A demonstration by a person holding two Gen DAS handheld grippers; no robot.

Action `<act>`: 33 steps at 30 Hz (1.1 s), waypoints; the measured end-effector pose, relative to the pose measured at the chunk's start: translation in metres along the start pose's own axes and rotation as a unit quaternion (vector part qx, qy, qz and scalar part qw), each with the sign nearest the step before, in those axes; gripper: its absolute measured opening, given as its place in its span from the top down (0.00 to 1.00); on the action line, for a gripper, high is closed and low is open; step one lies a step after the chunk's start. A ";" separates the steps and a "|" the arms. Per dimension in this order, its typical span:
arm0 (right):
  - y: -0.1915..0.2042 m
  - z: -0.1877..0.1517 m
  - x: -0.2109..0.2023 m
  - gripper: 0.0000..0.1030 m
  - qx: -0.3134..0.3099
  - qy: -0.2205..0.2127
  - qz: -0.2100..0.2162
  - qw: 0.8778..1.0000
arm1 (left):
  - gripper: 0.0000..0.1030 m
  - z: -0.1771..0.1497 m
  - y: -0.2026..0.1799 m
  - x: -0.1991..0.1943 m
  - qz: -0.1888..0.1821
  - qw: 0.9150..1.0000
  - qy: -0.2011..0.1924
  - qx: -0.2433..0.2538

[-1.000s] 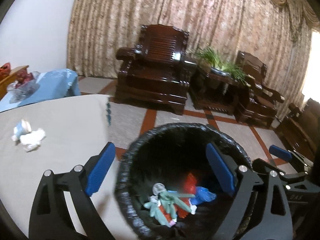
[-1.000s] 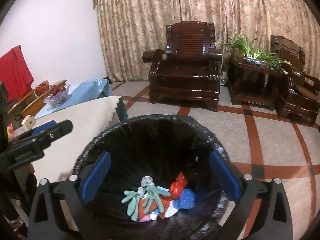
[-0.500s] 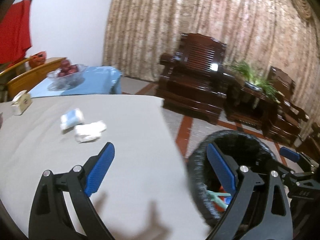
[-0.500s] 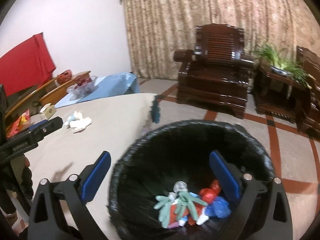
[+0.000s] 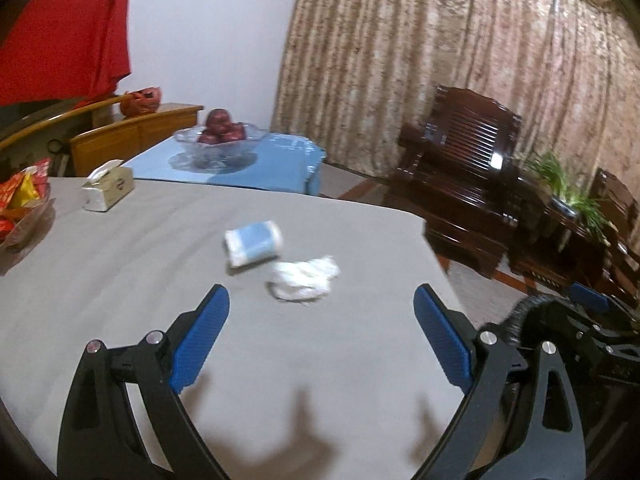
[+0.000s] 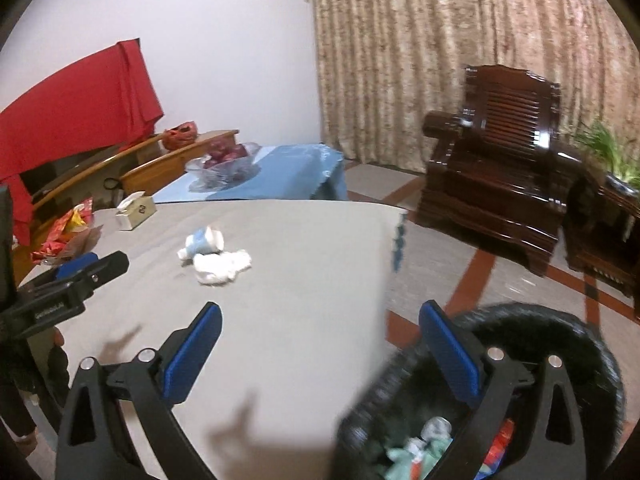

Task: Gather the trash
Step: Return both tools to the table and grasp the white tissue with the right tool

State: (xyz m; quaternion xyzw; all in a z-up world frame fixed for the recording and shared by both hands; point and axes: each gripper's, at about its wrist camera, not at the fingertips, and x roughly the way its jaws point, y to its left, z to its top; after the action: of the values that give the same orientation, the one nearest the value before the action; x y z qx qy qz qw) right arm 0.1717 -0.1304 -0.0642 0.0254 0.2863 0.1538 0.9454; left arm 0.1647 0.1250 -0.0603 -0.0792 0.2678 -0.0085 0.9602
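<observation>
We see both grippers empty with the jaws spread wide: the left gripper (image 5: 320,344) hovers over the grey surface (image 5: 120,280), the right gripper (image 6: 320,354) over its edge, half above the black bin (image 6: 560,344).

The trash left is a crumpled white tissue (image 5: 304,280) and a small blue-and-white packet (image 5: 253,247). They lie ahead of the left jaws, near the middle of the opening, the packet just behind the tissue. We cannot tell if they touch.

We judge both very light and soft. The tissue will crush easily, so we would pinch it across its bulk. The packet seems smooth and may slip; we would take it across the short side.

Motion blur hides the print on the packet. The bin is cut off by the right jaws and frame edge, so its contents (image 6: 420,452) are only partly visible.
</observation>
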 end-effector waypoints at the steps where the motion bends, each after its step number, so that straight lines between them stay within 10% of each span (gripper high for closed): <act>1: 0.005 0.003 0.010 0.06 0.000 0.002 0.006 1.000 | 0.12 0.001 0.007 0.002 0.006 1.000 0.000 -0.002; 33: 0.110 0.017 0.232 0.07 -0.032 0.134 0.067 0.988 | 0.12 0.004 0.142 0.103 0.089 0.995 0.033 -0.040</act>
State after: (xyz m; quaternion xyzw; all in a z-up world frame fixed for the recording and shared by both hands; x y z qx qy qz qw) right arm 0.3336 0.0458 -0.1583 -0.0060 0.4029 0.2280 0.8864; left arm 0.2515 0.2601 -0.1325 -0.0931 0.3056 0.0856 0.9437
